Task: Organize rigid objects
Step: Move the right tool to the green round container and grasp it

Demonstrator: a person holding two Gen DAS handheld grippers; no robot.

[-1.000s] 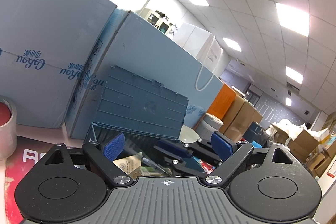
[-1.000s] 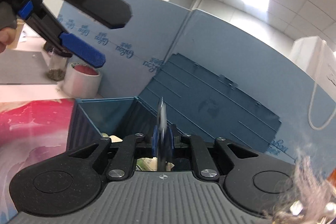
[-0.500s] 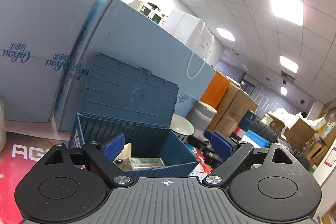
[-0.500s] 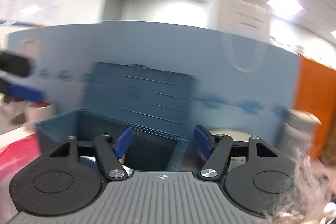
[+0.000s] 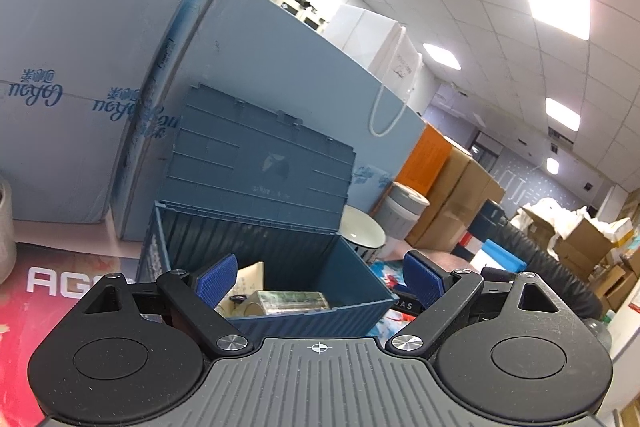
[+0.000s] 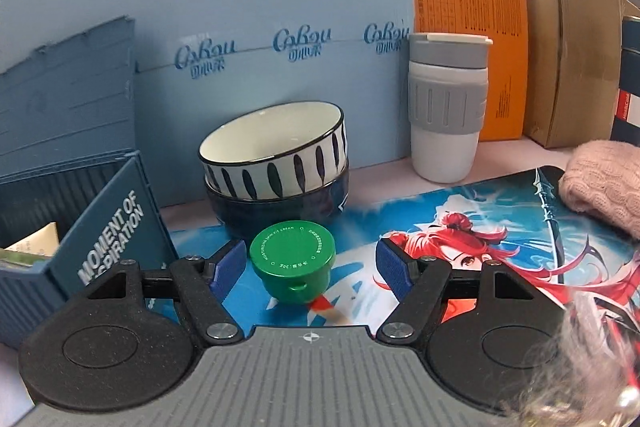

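The left gripper point(image 5: 318, 277) is held with its blue pads apart and nothing between them. It is aimed at the blue storage box point(image 5: 256, 259), which is seen standing on the printed mat point(image 5: 48, 291) with its lid point(image 5: 260, 167) raised upright against the light blue cartons point(image 5: 280, 67) behind. Inside the box, a small flat packet point(image 5: 292, 301) and a beige card point(image 5: 250, 277) are visible near the front wall.

The right gripper point(image 6: 312, 265) is likewise held apart, its pads positioned on either side of a green jar point(image 6: 294, 261) without touching it. The green jar is resting on the printed mat point(image 6: 460, 227), near that mat's rear edge, with its round lid tilted towards the camera. Just behind the jar, two stacked bowls point(image 6: 276, 171) are placed at the rear edge of the mat: a white striped bowl is nested in a dark blue one. To the right of the bowls, a white tumbler point(image 6: 446, 107) with a grey sleeve is set upright on the bench, against the light blue carton. The storage box point(image 6: 100, 227) is seen at the left, just beside the bowls. A pink knitted item point(image 6: 600, 183) is lying at the right edge of the mat
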